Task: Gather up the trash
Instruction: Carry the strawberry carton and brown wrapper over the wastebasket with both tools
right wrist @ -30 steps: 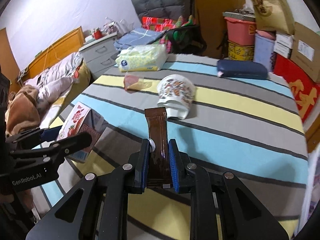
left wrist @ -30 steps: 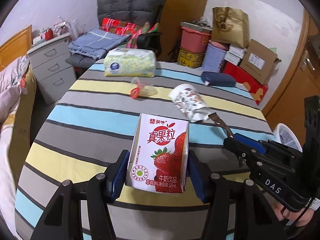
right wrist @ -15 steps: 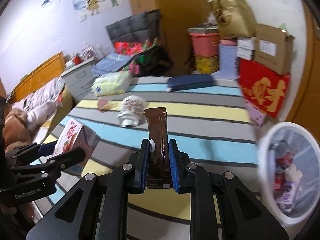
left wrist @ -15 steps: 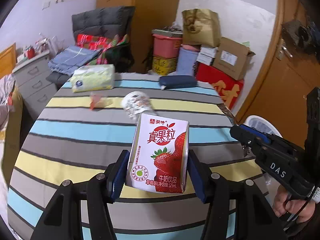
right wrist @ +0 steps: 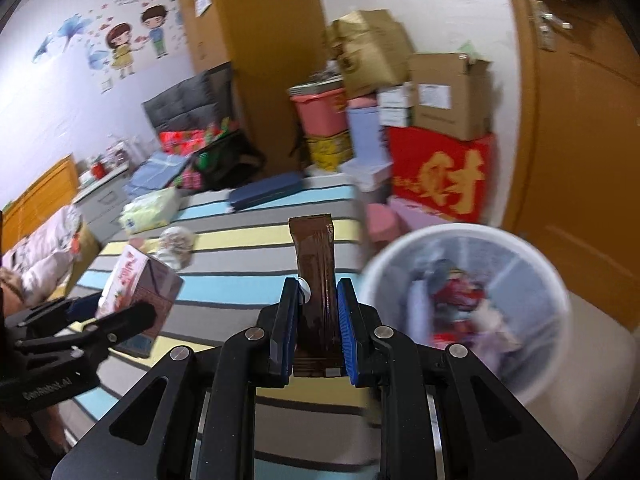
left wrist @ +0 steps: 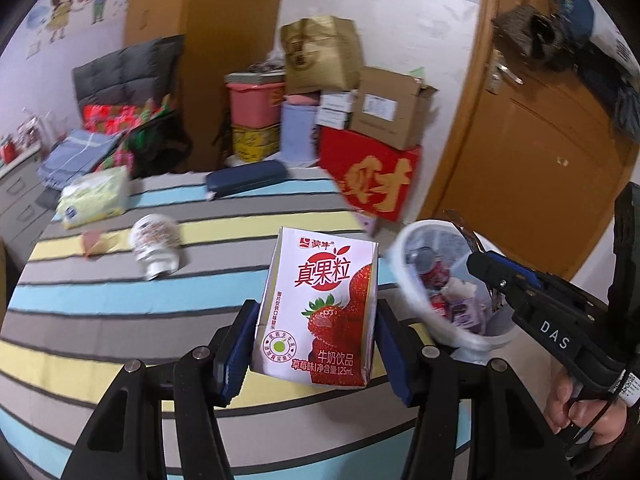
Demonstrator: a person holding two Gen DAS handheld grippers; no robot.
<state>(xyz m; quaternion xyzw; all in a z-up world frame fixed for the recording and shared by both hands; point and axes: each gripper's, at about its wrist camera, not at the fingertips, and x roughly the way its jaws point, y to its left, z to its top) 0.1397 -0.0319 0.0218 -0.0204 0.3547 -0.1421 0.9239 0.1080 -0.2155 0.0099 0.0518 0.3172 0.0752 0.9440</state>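
We find the left gripper [left wrist: 316,344] clamped on the carton [left wrist: 320,312] at lower centre; the right gripper [right wrist: 318,320] pinches the wrapper [right wrist: 316,280] (upright), bin [right wrist: 532,360] at lower right.

Left gripper [left wrist: 316,344]: blue pads clamped on both sides of the strawberry milk carton [left wrist: 320,308], held upright above the striped table [left wrist: 120,320].
Right gripper [left wrist: 532,308]: right of the carton, its tip over the white trash bin [left wrist: 404,276]; a hand [left wrist: 580,408] grips its handle.
Bin: just right of the carton, off the table's edge, wrappers inside.
Paper cup [left wrist: 156,248]: on its side, left of the carton.
Tissue pack [left wrist: 94,198]: far left of the carton.
Dark blue case [left wrist: 246,178]: beyond the carton.
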